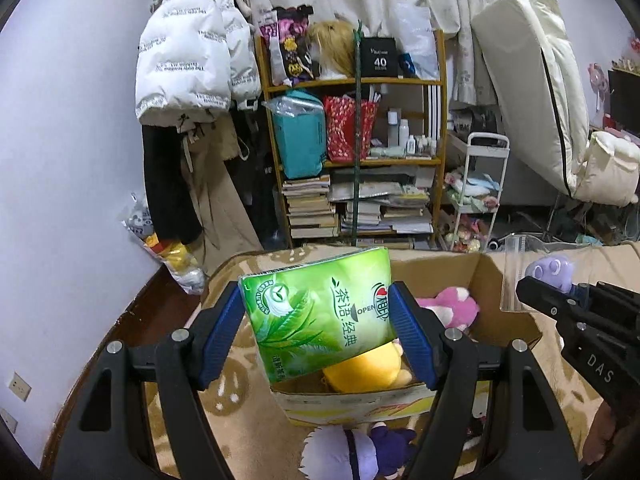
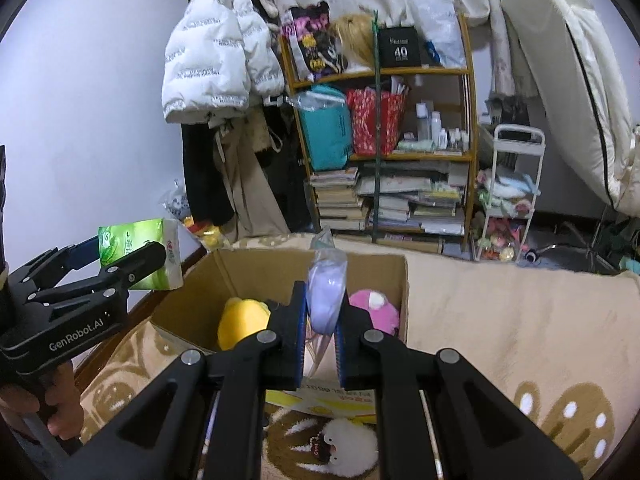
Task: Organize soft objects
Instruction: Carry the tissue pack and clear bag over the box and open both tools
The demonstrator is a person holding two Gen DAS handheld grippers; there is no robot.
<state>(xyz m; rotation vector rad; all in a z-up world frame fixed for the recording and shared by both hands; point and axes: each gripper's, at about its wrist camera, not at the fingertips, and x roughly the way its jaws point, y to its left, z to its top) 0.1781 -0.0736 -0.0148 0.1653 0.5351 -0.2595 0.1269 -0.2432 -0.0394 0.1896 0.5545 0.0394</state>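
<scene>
My left gripper is shut on a green tissue pack and holds it above the near left edge of an open cardboard box. My right gripper is shut on a lavender plush in a clear plastic bag, held over the box. Inside the box lie a yellow plush and a pink plush. The left gripper with the tissue pack shows at the left of the right wrist view. The right gripper with the bagged plush shows at the right of the left wrist view.
The box stands on a beige patterned blanket. A white-haired purple doll and a white fluffy plush lie in front of the box. Beyond are a cluttered bookshelf, hanging coats, a white cart and a mattress.
</scene>
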